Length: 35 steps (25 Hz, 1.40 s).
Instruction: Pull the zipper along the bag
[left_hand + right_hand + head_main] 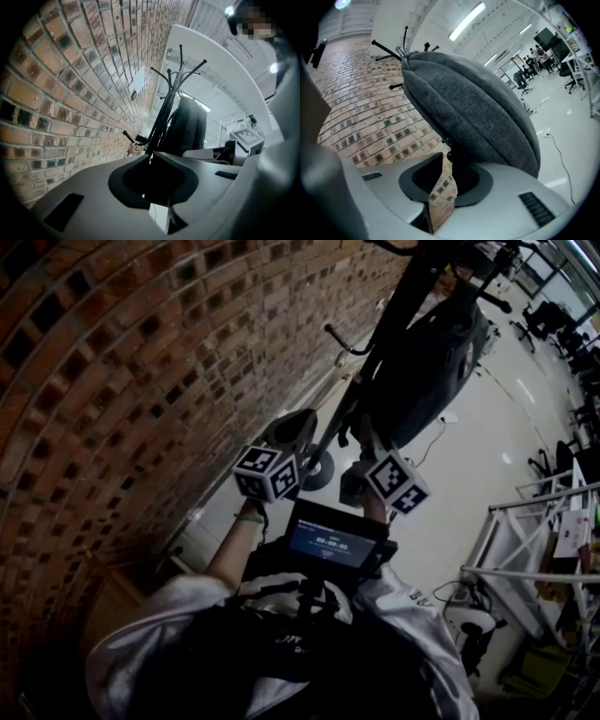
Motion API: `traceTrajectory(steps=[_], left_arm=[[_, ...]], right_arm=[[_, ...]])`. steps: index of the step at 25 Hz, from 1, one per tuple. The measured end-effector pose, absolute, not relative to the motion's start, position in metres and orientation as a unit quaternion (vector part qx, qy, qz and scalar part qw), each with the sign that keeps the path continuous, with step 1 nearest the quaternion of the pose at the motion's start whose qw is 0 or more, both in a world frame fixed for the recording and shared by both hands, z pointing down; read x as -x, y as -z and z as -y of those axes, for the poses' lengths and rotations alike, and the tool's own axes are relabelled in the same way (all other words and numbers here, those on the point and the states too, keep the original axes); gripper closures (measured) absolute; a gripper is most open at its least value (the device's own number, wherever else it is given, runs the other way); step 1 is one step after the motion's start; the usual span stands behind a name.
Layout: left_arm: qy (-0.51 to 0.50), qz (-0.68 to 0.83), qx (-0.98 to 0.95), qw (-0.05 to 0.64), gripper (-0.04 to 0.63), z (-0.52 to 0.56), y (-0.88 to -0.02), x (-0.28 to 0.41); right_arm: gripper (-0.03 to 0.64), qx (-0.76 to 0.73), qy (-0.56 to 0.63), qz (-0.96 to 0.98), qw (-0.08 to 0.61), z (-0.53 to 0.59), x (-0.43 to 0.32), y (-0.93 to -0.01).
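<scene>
My right gripper [446, 159] pinched the pull [450, 153] at the lower end of the bag [473, 112], which rose lengthwise away from the jaws. My left gripper [151, 159], closed and empty, sat farther left.

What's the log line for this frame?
right gripper: shut on zipper pull | left gripper: shut, empty, off bag | bag: hangs on rack, by brick wall

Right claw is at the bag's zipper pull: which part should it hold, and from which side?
The dangling tab of the zipper pull, below the slider, from under the grey bag. It hangs clear of the fabric at the seam, so pads fit either side; the right claw looks closed on it just there.
</scene>
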<state>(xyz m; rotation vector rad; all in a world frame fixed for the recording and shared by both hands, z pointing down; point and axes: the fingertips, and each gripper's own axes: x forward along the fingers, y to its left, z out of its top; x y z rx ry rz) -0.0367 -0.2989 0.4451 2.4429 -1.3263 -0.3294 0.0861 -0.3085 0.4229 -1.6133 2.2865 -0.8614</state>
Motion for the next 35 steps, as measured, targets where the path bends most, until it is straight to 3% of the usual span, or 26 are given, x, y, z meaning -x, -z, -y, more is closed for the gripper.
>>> traceTrajectory(steps=[9, 22, 35], left_arm=[[0.117, 0.467, -0.859, 0.173, 0.572, 0.304, -0.443, 0.031], [0.114, 0.456, -0.867, 0.168, 0.572, 0.303, -0.441, 0.015], [0.092, 0.435, -0.883, 0.147, 0.572, 0.291, -0.445, -0.013]], right_arm=[[0.614, 0.551, 0.268, -0.785, 0.096, 0.306, -0.092, -0.418], [0.614, 0.504, 0.317, -0.799, 0.082, 0.296, -0.09, -0.403], [0.611, 0.522, 0.313, -0.793, 0.024, 0.297, -0.087, -0.393]])
